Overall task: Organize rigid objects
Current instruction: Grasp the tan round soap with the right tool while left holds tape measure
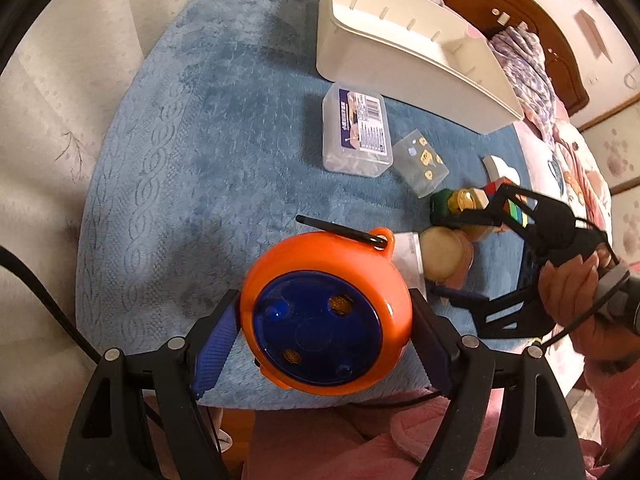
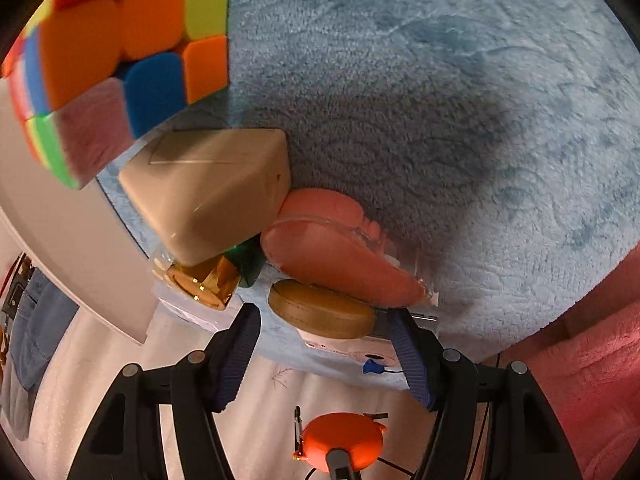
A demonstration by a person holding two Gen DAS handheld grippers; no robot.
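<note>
Blue-blanketed tabletop (image 1: 168,184): left tool (image 1: 326,330) clamps orange gadget (image 1: 326,312), probably bin-bound (image 1: 400,48); right tool (image 2: 324,354) half-open around wooden disc (image 2: 320,312), contact unclear.

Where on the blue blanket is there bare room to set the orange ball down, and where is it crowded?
Bare blanket runs left of the clear plastic box and white bin, ahead of the orange ball in the left gripper. It is crowded on the right: puzzle cube, beige block and round wooden disc cluster by the right gripper.

Pale curtain (image 1: 60,128) left, dark wooden furniture (image 1: 532,32) behind
</note>
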